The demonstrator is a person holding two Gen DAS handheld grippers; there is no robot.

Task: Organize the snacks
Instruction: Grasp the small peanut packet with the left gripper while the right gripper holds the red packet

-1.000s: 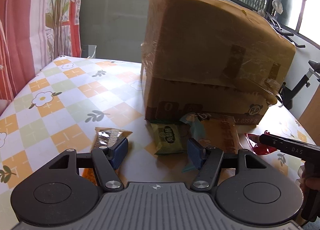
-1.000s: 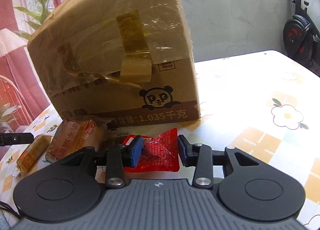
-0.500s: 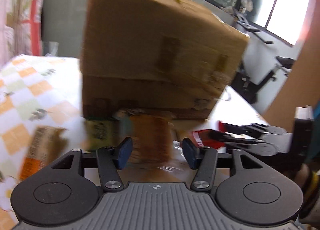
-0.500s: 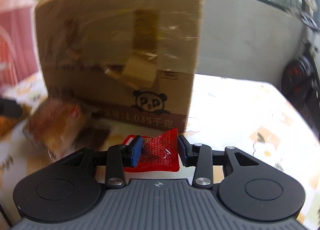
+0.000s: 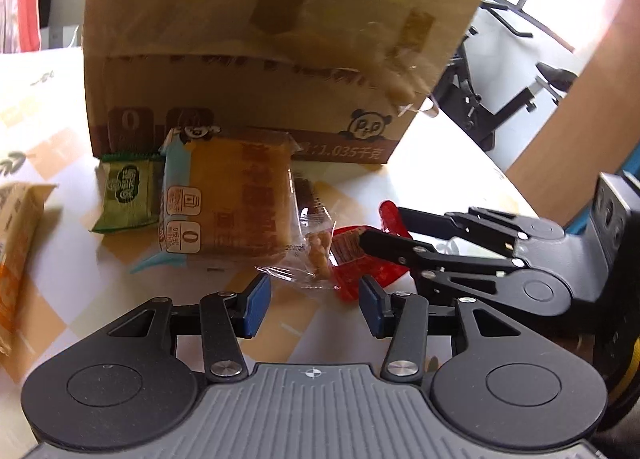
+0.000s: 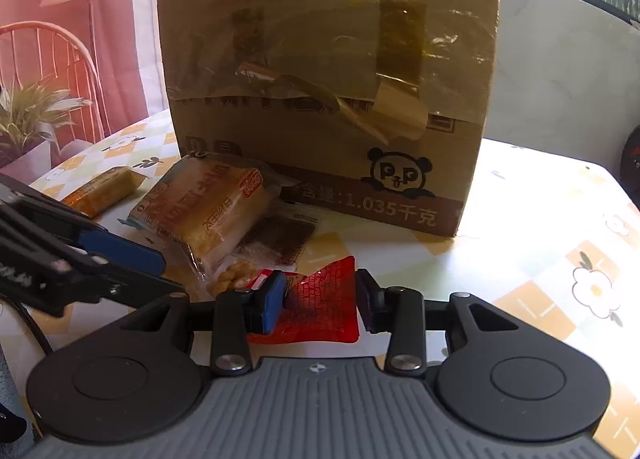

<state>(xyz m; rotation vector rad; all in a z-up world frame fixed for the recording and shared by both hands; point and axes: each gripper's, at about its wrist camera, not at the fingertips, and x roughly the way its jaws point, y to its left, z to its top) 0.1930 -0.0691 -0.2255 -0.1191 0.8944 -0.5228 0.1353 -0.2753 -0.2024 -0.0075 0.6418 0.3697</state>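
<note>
The left gripper (image 5: 315,301), its jaws just narrowed with nothing between them, hung before a clear crinkled packet of small golden snacks (image 5: 308,253). Beyond lay a large wrapped orange cake (image 5: 236,207), a green sachet (image 5: 126,195) and a taped brown cardboard box (image 5: 256,55). The right gripper (image 5: 374,227) apparently pinched a red foil packet (image 5: 360,255).

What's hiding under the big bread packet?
A dark brown packet pokes out from under the bread packet, and a clear bag of little twists lies against its front edge. The rest underneath is covered.
</note>
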